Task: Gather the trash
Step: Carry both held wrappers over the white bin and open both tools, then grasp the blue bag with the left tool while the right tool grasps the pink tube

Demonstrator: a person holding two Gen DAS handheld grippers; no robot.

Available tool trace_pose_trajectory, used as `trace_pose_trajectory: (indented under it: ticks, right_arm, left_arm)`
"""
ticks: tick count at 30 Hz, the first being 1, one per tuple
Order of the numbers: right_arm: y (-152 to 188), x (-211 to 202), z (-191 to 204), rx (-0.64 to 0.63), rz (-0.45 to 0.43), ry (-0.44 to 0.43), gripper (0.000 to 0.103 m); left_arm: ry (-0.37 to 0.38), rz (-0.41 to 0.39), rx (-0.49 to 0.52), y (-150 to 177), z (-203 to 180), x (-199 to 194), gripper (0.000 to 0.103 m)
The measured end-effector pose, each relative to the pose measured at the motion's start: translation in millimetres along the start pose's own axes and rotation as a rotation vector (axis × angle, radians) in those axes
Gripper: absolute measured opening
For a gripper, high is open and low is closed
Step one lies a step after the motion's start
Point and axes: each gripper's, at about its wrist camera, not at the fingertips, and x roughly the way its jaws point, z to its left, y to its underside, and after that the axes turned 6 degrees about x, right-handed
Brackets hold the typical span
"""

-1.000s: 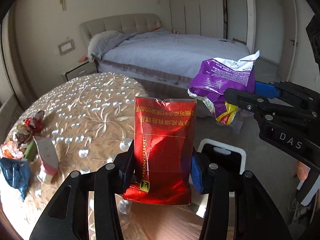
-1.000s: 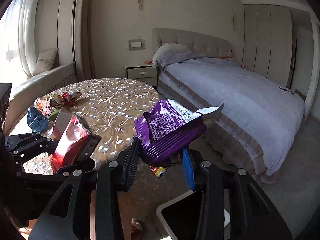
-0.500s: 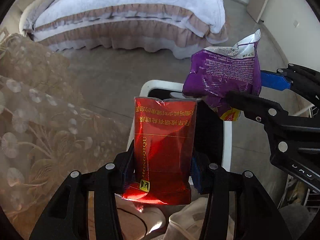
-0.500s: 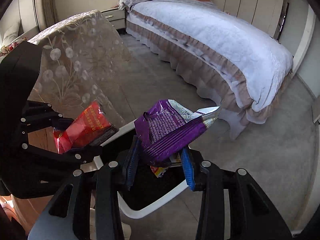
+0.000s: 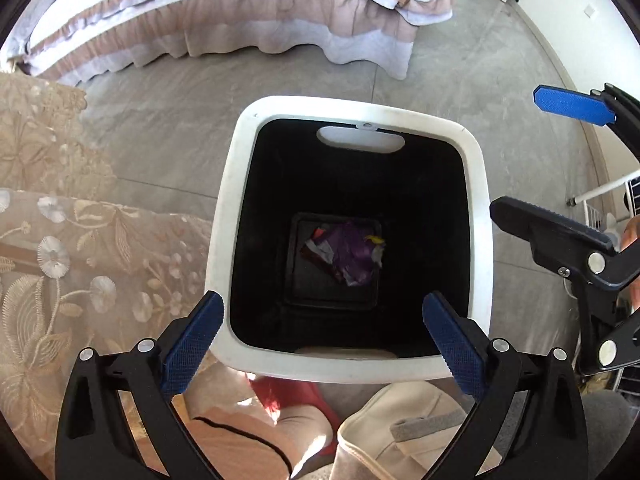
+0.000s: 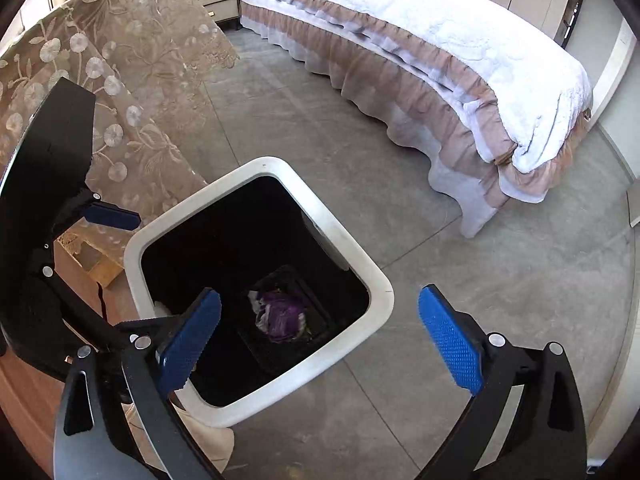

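Observation:
A white-rimmed trash bin (image 5: 224,216) with a black inside stands on the floor below both grippers; it also shows in the right wrist view (image 6: 384,300). The purple snack bag (image 5: 352,260) lies at its bottom, with a bit of the red packet (image 5: 319,234) beside it. The purple bag also shows in the right wrist view (image 6: 282,314). My left gripper (image 5: 324,334) is open and empty above the bin's near rim. My right gripper (image 6: 320,338) is open and empty above the bin's right side; it also shows in the left wrist view (image 5: 560,160).
A table with a beige embroidered cloth (image 5: 48,240) hangs close on the bin's left. A bed with a ruffled skirt (image 6: 440,60) stands beyond on grey floor (image 6: 500,260). A person's shoes (image 5: 400,436) are just in front of the bin. A white rack (image 5: 600,200) is at right.
Both grippers opened over the bin. The red packet and the purple bag dropped out of them and now lie at the bin's bottom. The views tilted further down.

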Motion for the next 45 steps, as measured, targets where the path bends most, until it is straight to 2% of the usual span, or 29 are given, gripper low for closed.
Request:
trace_pose_trajectory:
  ticks: [7, 15, 18, 22, 29, 33, 37, 41, 45]
  right_arm:
    - [-16.4, -31.3, 5.0, 0.008, -0.102, -0.017, 0.099]
    - [-46.6, -122.1, 35.1, -0.055, -0.344, -0.065, 0.098]
    - [-58.4, -151.8, 49.7, -0.057, -0.412, -0.092, 0.098]
    - [-69.8, -184.7, 78.4, -0.065, -0.491, -0.163, 0.098]
    - [-85.0, -221.5, 154.5, -0.102, -0.596, -0.282, 0.098]
    - [-92.6, -234.8, 202.3, -0.159, -0.624, -0.367, 0.098]
    - [-92.8, -239.6, 251.3, -0.212, -0.608, -0.429, 0.098]
    - [-91.1, -238.8, 297.0, -0.264, -0.583, -0.472, 0.098]
    - [-89.7, -229.0, 338.9, -0.317, -0.554, -0.461, 0.098]
  left_arm:
    - [-0.108, -0.094, 0.019, 1.1, -1.1, -51.1, 0.098]
    - [-0.274, -0.278, -0.040, 19.5, 2.5, -155.0, 0.098]
    - [-0.354, -0.328, -0.105, 35.4, 11.7, -192.1, 0.098]
    - [-0.418, -0.413, -0.220, 67.7, 30.5, -239.6, 0.098]
    - [-0.611, -0.471, -0.425, 141.7, 72.1, -302.4, 0.098]
    - [-0.693, -0.501, -0.540, 189.1, 97.8, -330.7, 0.098]
    - [-0.787, -0.518, -0.621, 235.3, 122.9, -350.8, 0.098]
    - [-0.835, -0.484, -0.675, 276.5, 158.0, -359.8, 0.098]
    - [-0.853, -0.462, -0.703, 304.0, 193.5, -359.9, 0.098]
